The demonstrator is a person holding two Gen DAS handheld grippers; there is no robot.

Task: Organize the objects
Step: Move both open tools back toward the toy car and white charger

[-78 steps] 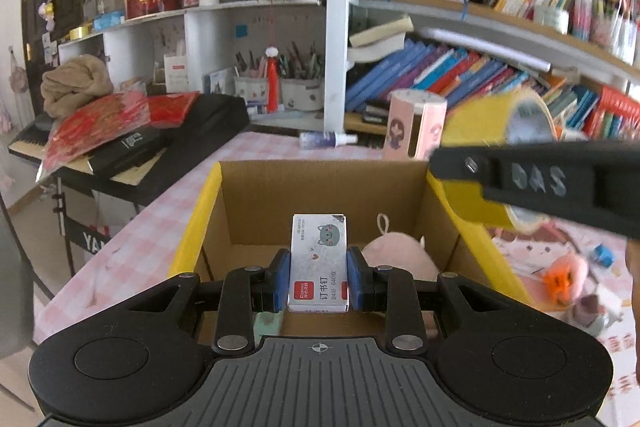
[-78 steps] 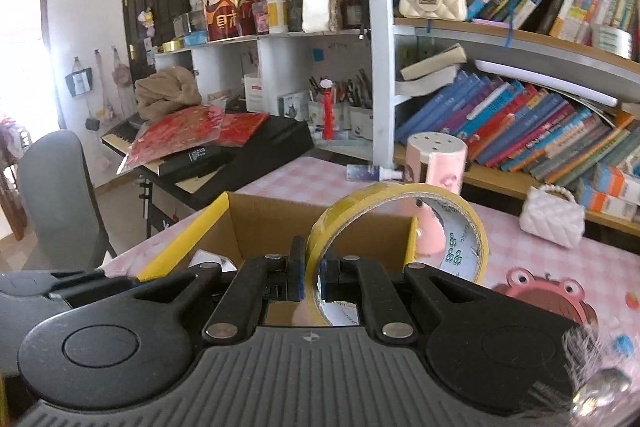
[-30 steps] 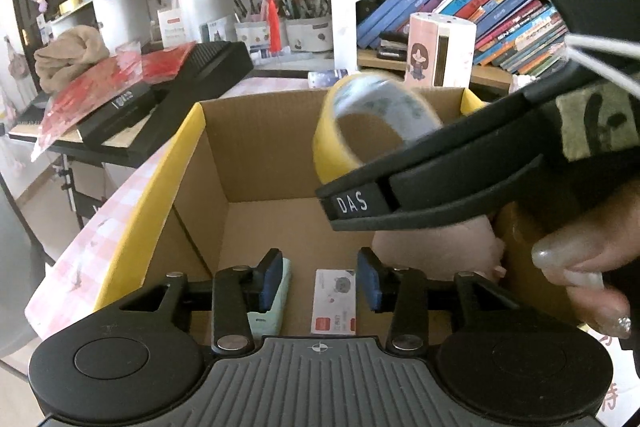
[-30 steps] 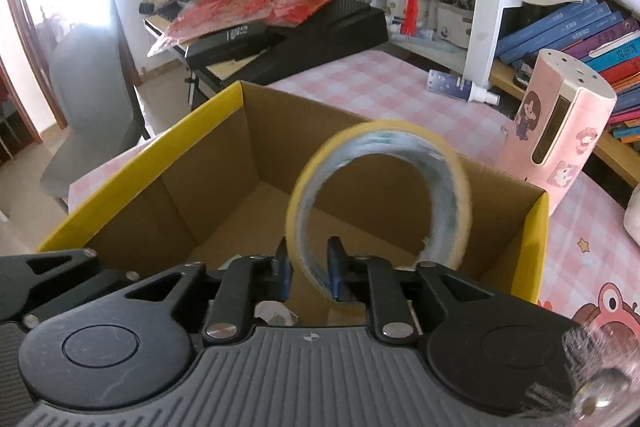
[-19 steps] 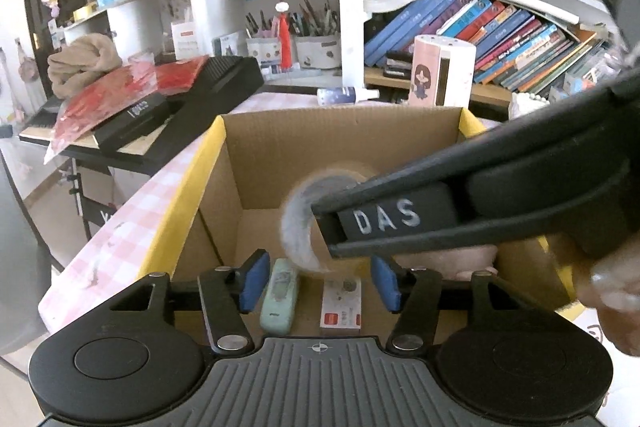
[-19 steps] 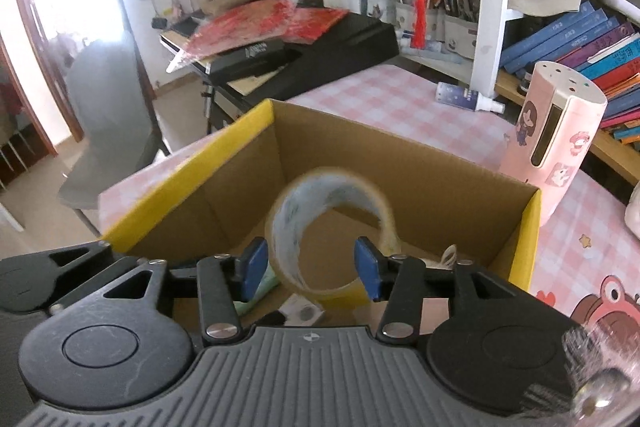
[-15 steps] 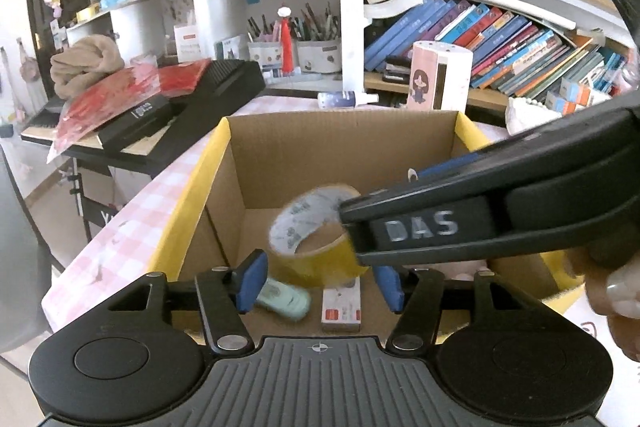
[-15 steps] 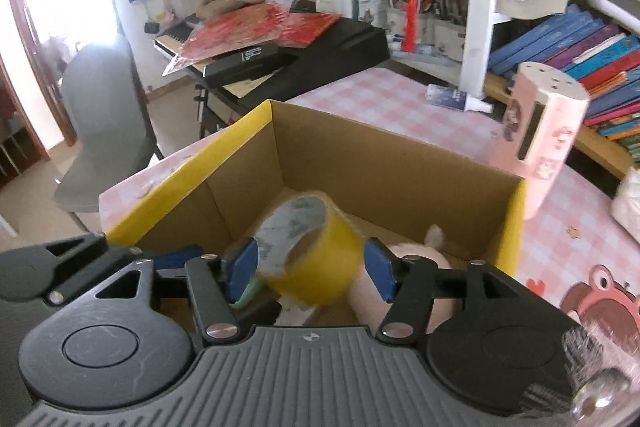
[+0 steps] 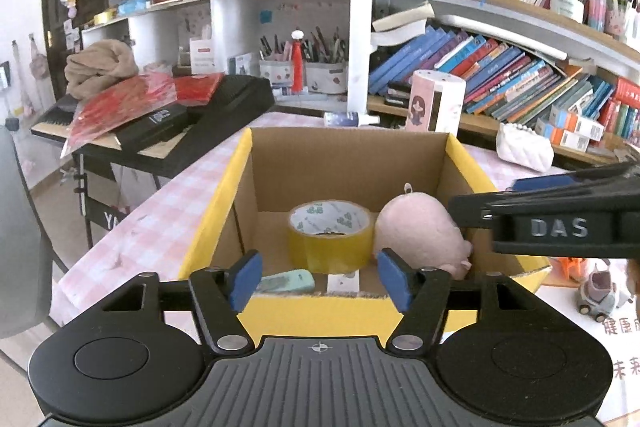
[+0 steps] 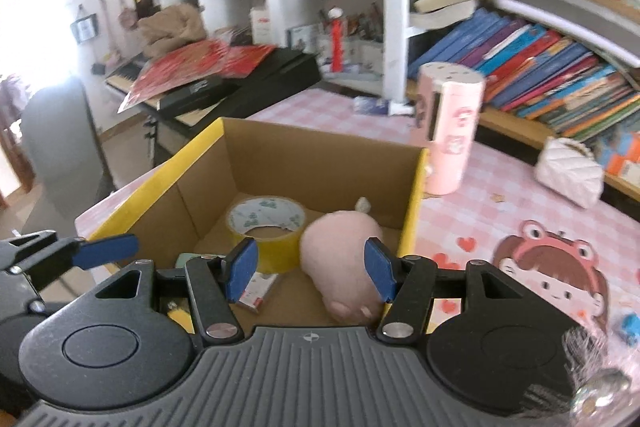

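Observation:
A cardboard box [image 9: 240, 183] with yellow rims stands on the pink checked table; it also shows in the right wrist view [image 10: 416, 195]. Inside lie a yellow tape roll [image 9: 330, 237] [image 10: 266, 223], a pink plush toy [image 9: 420, 237] [image 10: 340, 259], a mint green item [image 9: 286, 281] and a small white card pack [image 10: 256, 293]. My left gripper [image 9: 320, 281] is open and empty above the box's near rim. My right gripper [image 10: 308, 269] is open and empty above the box; it also enters the left wrist view [image 9: 560, 223] from the right.
A pink cylinder holder [image 10: 448, 127] stands behind the box. A white quilted purse [image 10: 568, 175] and a small toy car [image 9: 598, 297] lie to the right. A black keyboard [image 9: 192, 131] with red packets is at left. Bookshelves [image 9: 500, 75] fill the back.
The left gripper let the card pack go into the box. The right gripper opened and dropped the tape roll, which now lies flat in the box. Both grippers have drawn back and up.

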